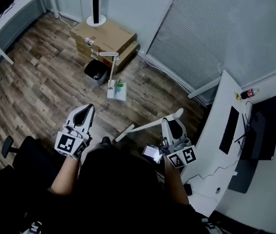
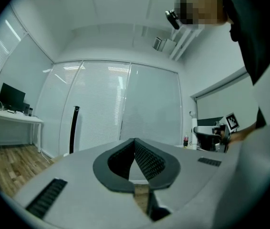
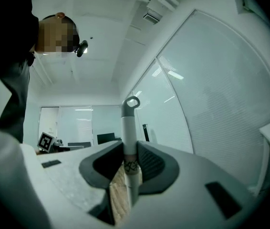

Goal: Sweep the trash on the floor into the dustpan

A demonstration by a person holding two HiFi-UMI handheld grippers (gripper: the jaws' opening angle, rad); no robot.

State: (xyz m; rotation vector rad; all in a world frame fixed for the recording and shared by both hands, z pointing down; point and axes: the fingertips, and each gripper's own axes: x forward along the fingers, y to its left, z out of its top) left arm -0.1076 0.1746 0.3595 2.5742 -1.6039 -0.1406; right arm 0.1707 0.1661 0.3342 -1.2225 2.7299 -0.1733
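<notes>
We are on the approach, we judge: the broom [image 1: 143,127] is in hand and no sweeping has begun. Our right hand-held gripper [image 3: 129,149] pinches its white handle; the left hand-held gripper [image 2: 135,147] is pressed together, empty. The dustpan [image 1: 114,87] stands upright on the floor [image 1: 45,91] ahead, beside a black bin [image 1: 96,71]. Next the left must spread to take the dustpan's handle

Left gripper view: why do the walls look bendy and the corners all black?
Left gripper view: a wide-angle lens bows the blinds and leaves dark corners. Right gripper view: the same bending, and the white handle goes soft close to the camera. Head view: dim, with the bottom nearly black.
</notes>
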